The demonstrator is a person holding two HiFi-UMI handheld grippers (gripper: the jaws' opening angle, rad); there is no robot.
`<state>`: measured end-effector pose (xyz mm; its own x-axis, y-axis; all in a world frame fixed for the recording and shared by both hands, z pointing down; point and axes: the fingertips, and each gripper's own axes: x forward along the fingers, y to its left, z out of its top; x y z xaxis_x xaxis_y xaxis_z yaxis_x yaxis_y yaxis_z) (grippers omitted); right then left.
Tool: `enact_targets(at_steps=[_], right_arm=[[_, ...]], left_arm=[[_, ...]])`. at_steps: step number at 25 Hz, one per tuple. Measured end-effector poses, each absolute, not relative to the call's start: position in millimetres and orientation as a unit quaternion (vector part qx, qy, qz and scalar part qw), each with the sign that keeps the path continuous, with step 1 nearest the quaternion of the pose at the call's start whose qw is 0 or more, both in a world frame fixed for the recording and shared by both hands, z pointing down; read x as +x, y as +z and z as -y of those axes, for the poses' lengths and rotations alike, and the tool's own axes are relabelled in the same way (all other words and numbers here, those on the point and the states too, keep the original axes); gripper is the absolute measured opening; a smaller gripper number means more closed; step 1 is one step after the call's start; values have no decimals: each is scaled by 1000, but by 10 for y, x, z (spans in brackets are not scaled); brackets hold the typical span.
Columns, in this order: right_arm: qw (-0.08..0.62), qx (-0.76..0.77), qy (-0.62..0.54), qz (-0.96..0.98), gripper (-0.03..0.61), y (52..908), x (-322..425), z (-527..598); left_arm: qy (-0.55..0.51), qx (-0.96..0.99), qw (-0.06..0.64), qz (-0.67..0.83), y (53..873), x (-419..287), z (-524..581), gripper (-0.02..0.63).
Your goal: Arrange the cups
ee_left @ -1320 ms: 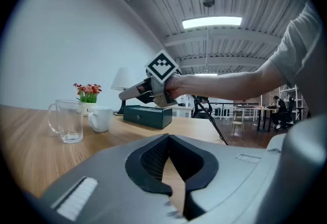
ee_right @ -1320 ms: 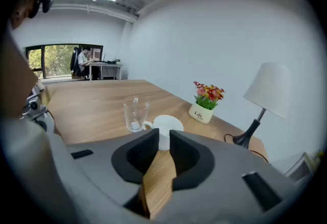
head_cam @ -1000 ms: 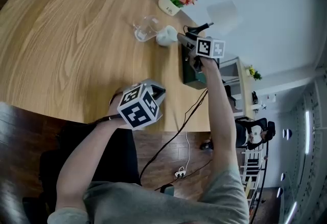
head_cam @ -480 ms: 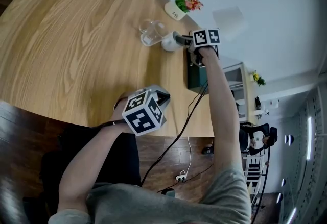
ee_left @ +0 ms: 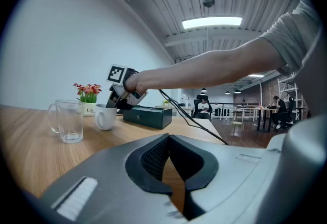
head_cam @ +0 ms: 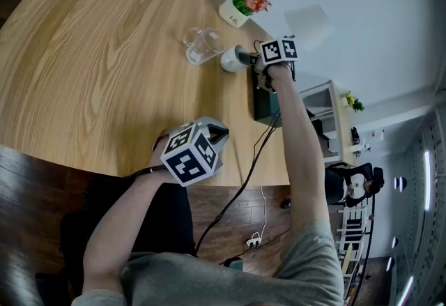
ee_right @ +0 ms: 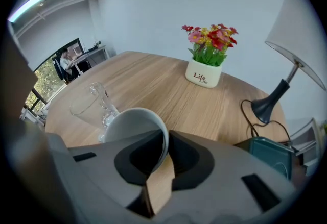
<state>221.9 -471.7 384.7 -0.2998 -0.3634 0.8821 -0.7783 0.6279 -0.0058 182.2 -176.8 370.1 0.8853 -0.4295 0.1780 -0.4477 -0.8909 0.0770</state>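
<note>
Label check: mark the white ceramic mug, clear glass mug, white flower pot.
white ceramic mug (ee_right: 132, 124), right gripper view, wall
clear glass mug (ee_left: 70, 121), left gripper view, body
white flower pot (ee_right: 203, 76), right gripper view, front

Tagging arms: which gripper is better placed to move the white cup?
Right. The right gripper is closing its jaws on the rim of the white cup; the left gripper is empty, at the table edge.

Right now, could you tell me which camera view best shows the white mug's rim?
The right gripper view: the white mug fills the foreground, its rim between the closing jaws of the right gripper. The left gripper view shows the mug's side and handle, farther off; the head view shows it small beside the glass mug.
</note>
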Motion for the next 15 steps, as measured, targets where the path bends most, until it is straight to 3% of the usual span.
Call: enact_targets(at_steps=[7, 15], right_arm=[[367, 419, 224, 800, 44, 3108, 2814, 4660], [344, 541, 214, 737, 44, 2503, 4268, 4631]], left_arm=[[78, 969, 56, 226, 3726, 1778, 1781, 11], [77, 969, 57, 229, 3702, 1788, 1764, 9]])
